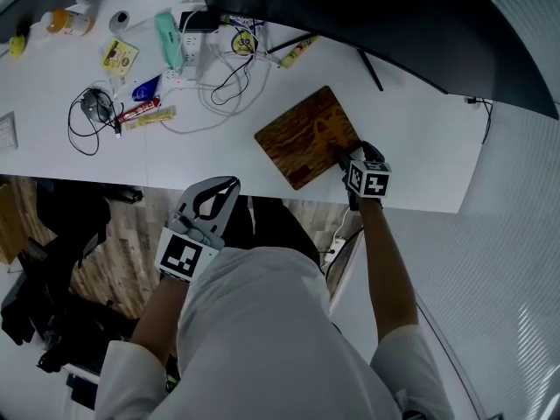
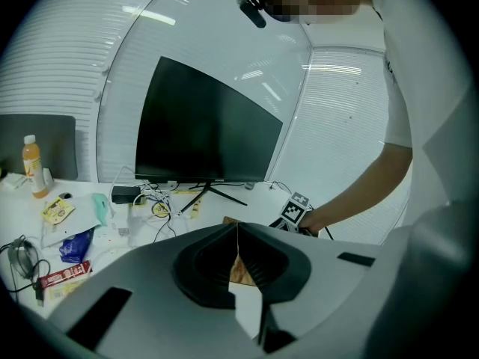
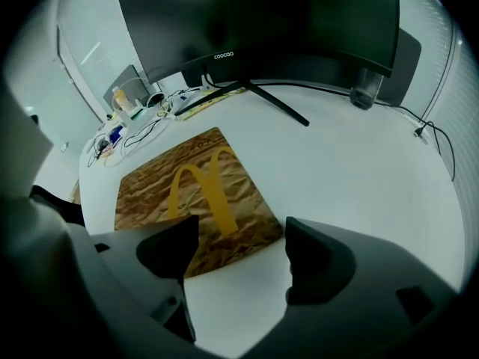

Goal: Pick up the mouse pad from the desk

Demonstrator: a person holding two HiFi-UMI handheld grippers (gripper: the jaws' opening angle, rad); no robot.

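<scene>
The mouse pad, brown with a yellow arch print, lies flat on the white desk in front of the monitor. My right gripper points steeply down over the pad's near right corner. In the right gripper view its jaws stand wide open: the left finger hangs over the mouse pad, the right one over bare desk, and neither pad presses on it. My left gripper is shut and empty, held off the desk's front edge. In its own view the left gripper shows its jaws closed together.
A large dark monitor stands at the back on a thin-legged stand. To the left lie tangled cables, snack packets and an orange bottle. A black chair stands on the floor at the lower left.
</scene>
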